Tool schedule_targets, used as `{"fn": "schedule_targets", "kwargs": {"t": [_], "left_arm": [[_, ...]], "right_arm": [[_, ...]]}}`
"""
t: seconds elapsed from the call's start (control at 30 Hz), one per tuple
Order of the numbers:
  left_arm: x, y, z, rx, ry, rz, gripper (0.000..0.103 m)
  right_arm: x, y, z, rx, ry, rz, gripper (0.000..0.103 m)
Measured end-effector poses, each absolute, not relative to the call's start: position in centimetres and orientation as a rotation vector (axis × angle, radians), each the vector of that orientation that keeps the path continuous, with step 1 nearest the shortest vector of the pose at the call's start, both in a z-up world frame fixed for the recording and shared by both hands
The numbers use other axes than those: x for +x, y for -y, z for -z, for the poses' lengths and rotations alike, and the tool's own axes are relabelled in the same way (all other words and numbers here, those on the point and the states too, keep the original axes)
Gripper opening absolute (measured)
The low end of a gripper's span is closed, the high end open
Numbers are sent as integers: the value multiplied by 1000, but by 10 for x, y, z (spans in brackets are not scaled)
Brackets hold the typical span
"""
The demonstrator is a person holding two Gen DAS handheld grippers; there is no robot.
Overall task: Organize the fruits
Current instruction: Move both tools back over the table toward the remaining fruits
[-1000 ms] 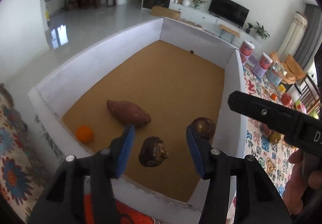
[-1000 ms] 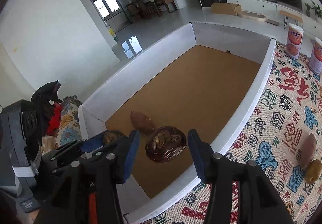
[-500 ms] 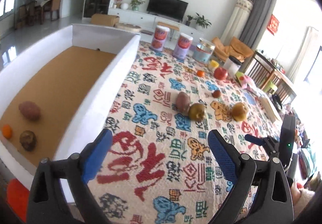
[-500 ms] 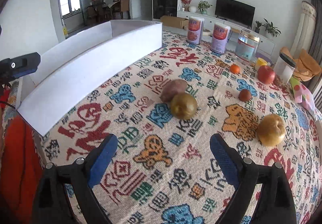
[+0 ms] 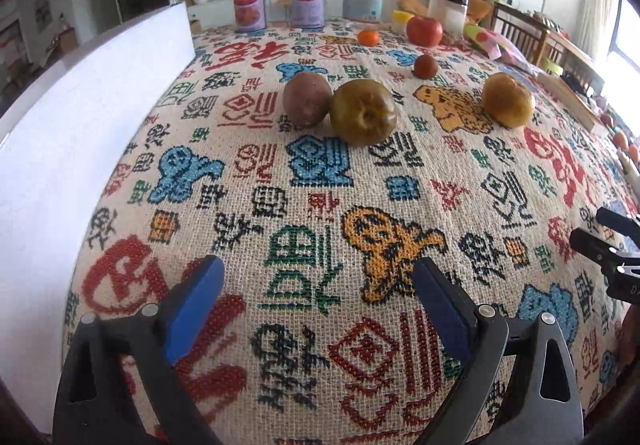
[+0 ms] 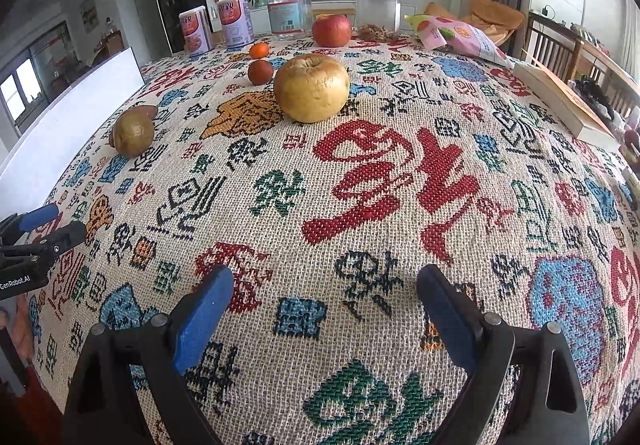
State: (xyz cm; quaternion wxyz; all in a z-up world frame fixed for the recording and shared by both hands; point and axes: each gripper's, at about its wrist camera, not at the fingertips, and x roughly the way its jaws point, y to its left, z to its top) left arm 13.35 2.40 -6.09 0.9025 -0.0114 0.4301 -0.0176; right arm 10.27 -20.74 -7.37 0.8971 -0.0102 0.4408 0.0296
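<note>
Left wrist view showed the left tongs spread wide and empty above the tabletop; the right tongs likewise, both having just opened, with a yellow pear ahead.

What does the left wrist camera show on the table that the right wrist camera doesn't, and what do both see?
Only the left wrist view shows its own open left gripper and the whole purple potato touching the green pear.

Only the right wrist view shows its own open right gripper, the pink snack bag and loose scraps by the frosted jar.

Both show the yellow pear, red apple, tangerine, small dark red fruit, two cans, white box wall and patterned cloth.
</note>
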Motion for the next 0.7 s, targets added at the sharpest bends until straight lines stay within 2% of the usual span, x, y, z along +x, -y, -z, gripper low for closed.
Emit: {"fn": "schedule_targets", "kwargs": {"t": [0.1,0.43,0.7], "left_arm": [[135,-29,62,-56,-888,31,96],[138,-18,66,12,-913,21,101],[137,-18,66,12,-913,21,101]], "right_arm": [[104,200,77,-64,-921,-69,93],[108,196,80,-78,-948,-84,103],[108,196,80,-78,-949,-85,103]]}}
